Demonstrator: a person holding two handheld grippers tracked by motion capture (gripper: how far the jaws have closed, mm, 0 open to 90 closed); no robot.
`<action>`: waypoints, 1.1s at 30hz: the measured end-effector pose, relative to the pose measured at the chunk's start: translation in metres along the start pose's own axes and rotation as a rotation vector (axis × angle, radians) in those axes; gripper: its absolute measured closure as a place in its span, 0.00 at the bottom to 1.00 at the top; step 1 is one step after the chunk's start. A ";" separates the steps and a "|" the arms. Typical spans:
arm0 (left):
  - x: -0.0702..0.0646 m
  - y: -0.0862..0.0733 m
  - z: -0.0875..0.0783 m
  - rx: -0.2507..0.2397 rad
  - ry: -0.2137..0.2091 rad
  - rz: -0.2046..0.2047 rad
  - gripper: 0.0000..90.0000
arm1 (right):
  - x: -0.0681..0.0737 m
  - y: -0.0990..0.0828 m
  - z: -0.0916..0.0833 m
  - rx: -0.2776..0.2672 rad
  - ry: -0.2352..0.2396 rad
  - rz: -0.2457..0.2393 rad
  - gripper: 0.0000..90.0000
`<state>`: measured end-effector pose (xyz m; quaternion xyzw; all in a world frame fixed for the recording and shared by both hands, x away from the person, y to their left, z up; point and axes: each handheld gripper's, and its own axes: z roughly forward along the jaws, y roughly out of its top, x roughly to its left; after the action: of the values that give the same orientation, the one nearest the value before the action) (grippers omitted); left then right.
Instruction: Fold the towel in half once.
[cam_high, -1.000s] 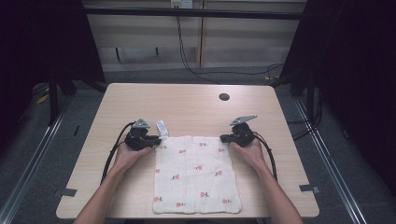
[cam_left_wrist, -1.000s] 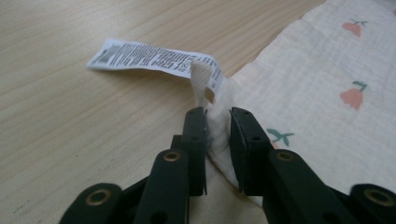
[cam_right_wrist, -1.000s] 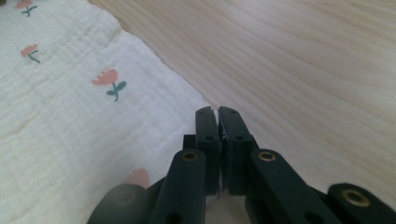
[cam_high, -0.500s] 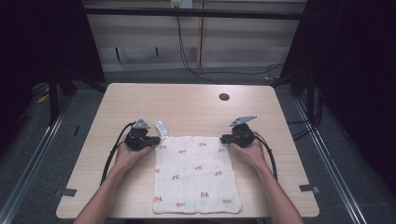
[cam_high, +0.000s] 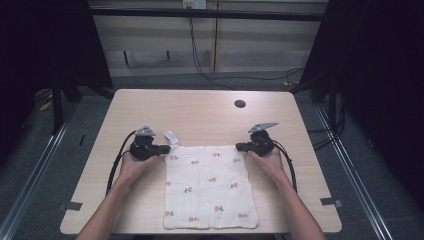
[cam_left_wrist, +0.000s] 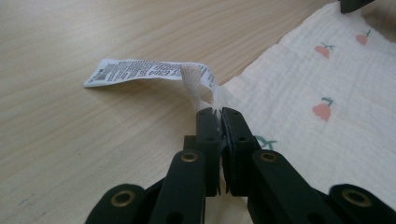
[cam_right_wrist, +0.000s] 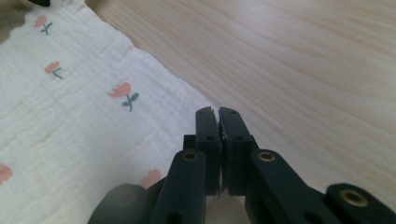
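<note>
**Two hand-held grippers pinch the far corners of a flower-print cloth**

A light wooden table (cam_high: 200, 115) carries a square white muslin cloth (cam_high: 210, 187) printed with small red flowers. The cloth lies flat on the near half of the table, its near edge close to the table's near edge.

The left gripper (cam_high: 165, 148) sits at the cloth's far left corner, held in the person's left hand (cam_high: 131, 167). In the left gripper view its black jaws are pressed together on that corner (cam_left_wrist: 219, 100), with a wisp of fabric squeezed between them. The jaws have just been closing onto it. A white care label (cam_left_wrist: 140, 71) with fine print runs from the pinched corner across the bare wood, away from the cloth.

The right gripper (cam_high: 239, 146) sits at the cloth's far right corner, held in the right hand (cam_high: 270, 160). In the right gripper view its jaws are closed at the cloth's edge (cam_right_wrist: 187, 100), having just shut; the corner itself is hidden beneath them.

The label's print is too small to read. A small dark round hole (cam_high: 240, 104) lies in the table well beyond the cloth's far right corner.
</note>
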<state>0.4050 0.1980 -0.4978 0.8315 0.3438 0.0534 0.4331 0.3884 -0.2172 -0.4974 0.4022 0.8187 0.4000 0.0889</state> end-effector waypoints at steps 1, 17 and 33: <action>0.000 0.001 -0.002 -0.009 -0.001 -0.006 0.96 | 0.000 0.000 -0.001 -0.009 0.002 -0.002 0.97; -0.014 0.028 -0.030 -0.138 0.003 0.053 0.96 | -0.001 0.015 -0.041 -0.163 -0.005 0.018 0.97; -0.027 0.035 -0.039 -0.156 -0.032 0.092 0.97 | 0.012 0.017 -0.069 -0.216 0.047 0.000 0.97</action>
<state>0.3878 0.1944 -0.4410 0.8108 0.2931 0.0866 0.4992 0.3580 -0.2425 -0.4375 0.3810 0.7727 0.4951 0.1126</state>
